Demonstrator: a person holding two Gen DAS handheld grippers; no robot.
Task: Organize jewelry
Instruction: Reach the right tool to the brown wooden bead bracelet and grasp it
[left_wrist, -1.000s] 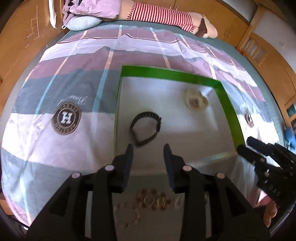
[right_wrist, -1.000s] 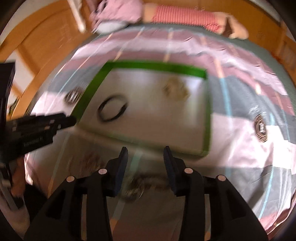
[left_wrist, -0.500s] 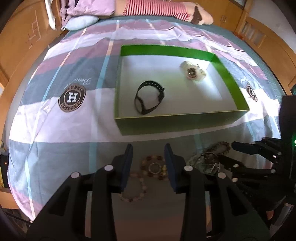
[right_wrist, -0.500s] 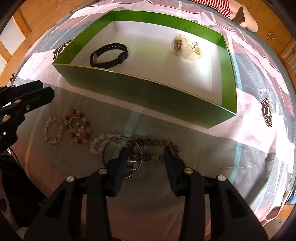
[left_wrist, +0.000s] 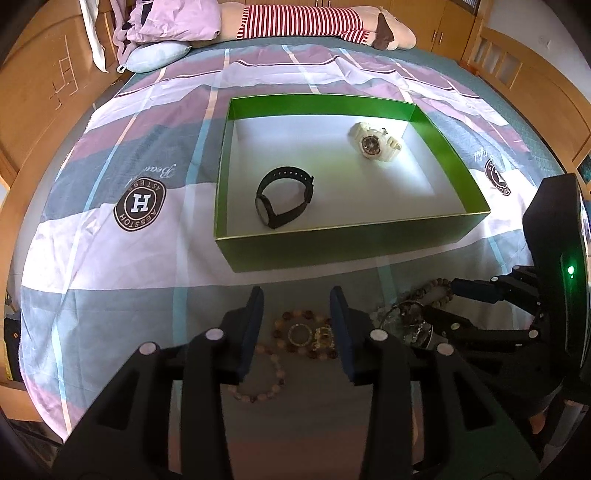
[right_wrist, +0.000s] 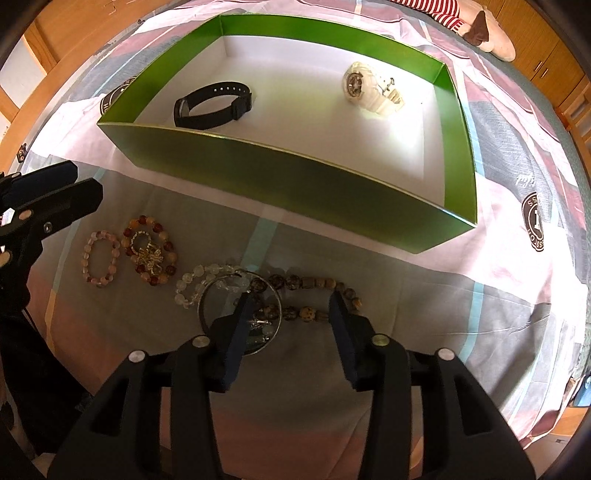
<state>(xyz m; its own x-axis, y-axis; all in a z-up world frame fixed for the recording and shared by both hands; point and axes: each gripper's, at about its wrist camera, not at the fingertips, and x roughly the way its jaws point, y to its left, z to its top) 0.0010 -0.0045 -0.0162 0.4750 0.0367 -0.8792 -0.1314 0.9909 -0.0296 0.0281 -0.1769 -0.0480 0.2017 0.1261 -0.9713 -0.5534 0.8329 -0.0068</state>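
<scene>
A green box (left_wrist: 332, 247) (right_wrist: 258, 166) lies on the bedspread with a black watch (left_wrist: 282, 195) (right_wrist: 212, 105) and a white watch (left_wrist: 373, 144) (right_wrist: 369, 90) inside. In front of it lie several bracelets. My left gripper (left_wrist: 295, 317) stands open over an amber bead bracelet (left_wrist: 303, 334) (right_wrist: 149, 251), beside a pink bead bracelet (left_wrist: 260, 380) (right_wrist: 100, 264). My right gripper (right_wrist: 290, 314) is open around a brown bead bracelet (right_wrist: 306, 295) (left_wrist: 432, 291), with one finger inside a metal bangle (right_wrist: 238, 310) (left_wrist: 406, 325) that overlaps a clear bead bracelet (right_wrist: 207, 282).
The striped bedspread (left_wrist: 129, 258) covers the whole bed. A striped plush toy (left_wrist: 314, 22) and a pale pillow (left_wrist: 155, 55) lie at the far end. Wooden cabinets (left_wrist: 517, 70) stand around the bed.
Both grippers have pulled back from over the box and come down toward the bracelets in front of it. The views have steadied. Both stay open.
</scene>
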